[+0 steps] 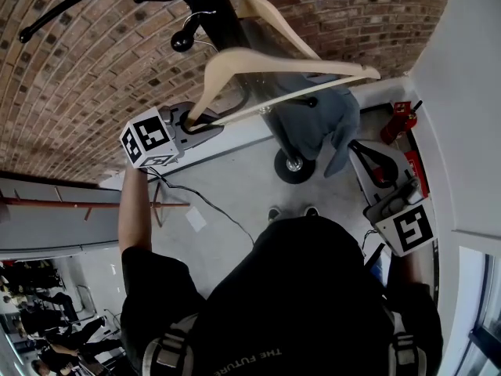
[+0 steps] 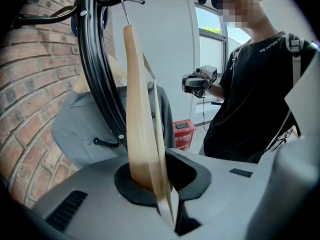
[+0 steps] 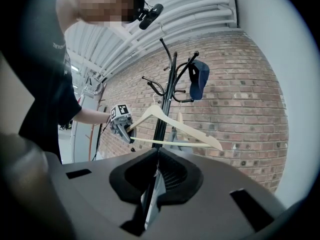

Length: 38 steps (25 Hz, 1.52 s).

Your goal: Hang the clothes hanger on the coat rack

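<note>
left tool [image 1: 190, 121] is clamped on one tip of the wooden hanger [image 1: 258, 59], up at 12 o'clock against the coat rack [image 1: 207, 6]. the hook is by a peg [image 1: 182, 41], can't tell if it's seated. right tool [image 1: 368, 157] at 4 o'clock, jaws together, empty. risk imo: letting go half-hooked, since that end grip could lever it off and it drops.

Black coat rack pole [image 1: 213, 6] and grey garment [image 1: 313, 120] behind hanger [image 1: 297, 63]; bare floor [image 1: 227, 186] below

Coat rack [image 1: 208, 6] top cropped, lower pole behind garment [image 1: 313, 120]; hanger [image 1: 297, 62] end hidden inside left gripper [image 1: 190, 121]
</note>
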Each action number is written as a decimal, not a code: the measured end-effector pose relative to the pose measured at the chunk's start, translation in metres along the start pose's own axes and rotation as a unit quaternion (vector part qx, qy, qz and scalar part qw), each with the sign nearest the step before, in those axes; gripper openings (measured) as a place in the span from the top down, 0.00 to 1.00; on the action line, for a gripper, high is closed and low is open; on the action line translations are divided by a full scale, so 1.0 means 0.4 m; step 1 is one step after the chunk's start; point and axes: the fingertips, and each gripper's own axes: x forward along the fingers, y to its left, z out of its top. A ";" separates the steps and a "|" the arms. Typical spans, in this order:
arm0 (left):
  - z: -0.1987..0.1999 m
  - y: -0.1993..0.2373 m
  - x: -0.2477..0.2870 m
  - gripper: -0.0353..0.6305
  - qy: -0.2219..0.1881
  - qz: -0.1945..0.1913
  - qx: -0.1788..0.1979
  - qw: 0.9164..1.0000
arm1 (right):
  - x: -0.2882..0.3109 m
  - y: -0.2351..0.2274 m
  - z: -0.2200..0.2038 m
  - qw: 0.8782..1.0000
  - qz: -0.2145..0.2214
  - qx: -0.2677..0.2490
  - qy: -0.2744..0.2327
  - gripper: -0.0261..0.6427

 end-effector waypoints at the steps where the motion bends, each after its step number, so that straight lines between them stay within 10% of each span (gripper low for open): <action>1: -0.001 0.003 0.000 0.88 0.001 0.006 0.003 1.000 | -0.001 0.001 0.000 1.000 0.001 0.000 0.000 0.93; 23: -0.027 0.036 -0.098 0.65 -0.030 0.132 -0.009 0.991 | 0.030 0.060 0.009 0.999 0.043 -0.002 -0.004 0.93; 38: -0.053 0.062 -0.224 0.63 -0.118 0.221 -0.062 0.966 | 0.098 0.084 0.020 0.997 0.079 -0.025 0.003 0.93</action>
